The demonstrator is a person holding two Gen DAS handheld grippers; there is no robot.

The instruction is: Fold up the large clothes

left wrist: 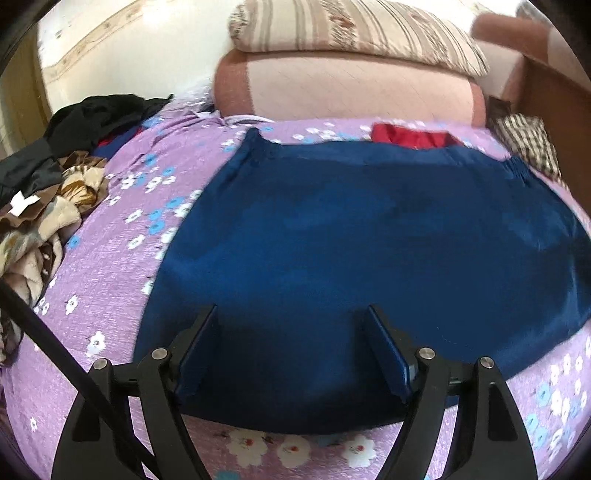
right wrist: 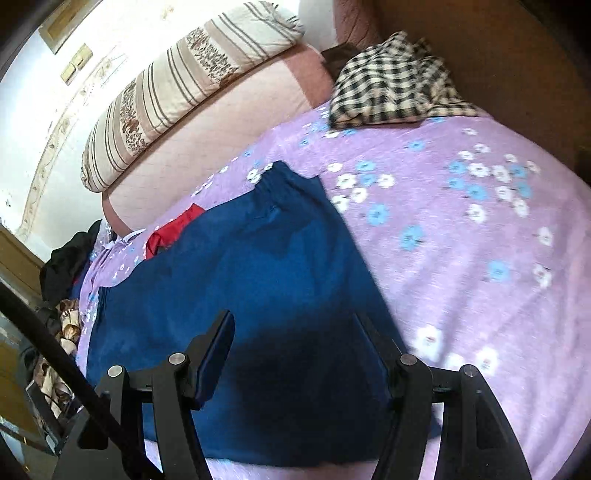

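Observation:
A large dark blue garment [left wrist: 369,240] lies spread flat on the purple flowered bedsheet [left wrist: 110,258]. It also shows in the right wrist view [right wrist: 258,266]. My left gripper [left wrist: 291,317] is open and empty, its jaws wide apart just above the garment's near edge. My right gripper [right wrist: 293,325] is open and empty over the garment's near right part. A red cloth [left wrist: 413,136] peeks out beyond the garment's far edge; the right wrist view shows the red cloth [right wrist: 173,230] too.
A heap of dark and brown patterned clothes [left wrist: 48,177] lies at the left. A checked cloth [right wrist: 395,85] lies at the far right corner. A pink bolster [left wrist: 347,92] with a striped pillow [left wrist: 354,33] lines the far side. A wooden board [right wrist: 498,66] borders the right.

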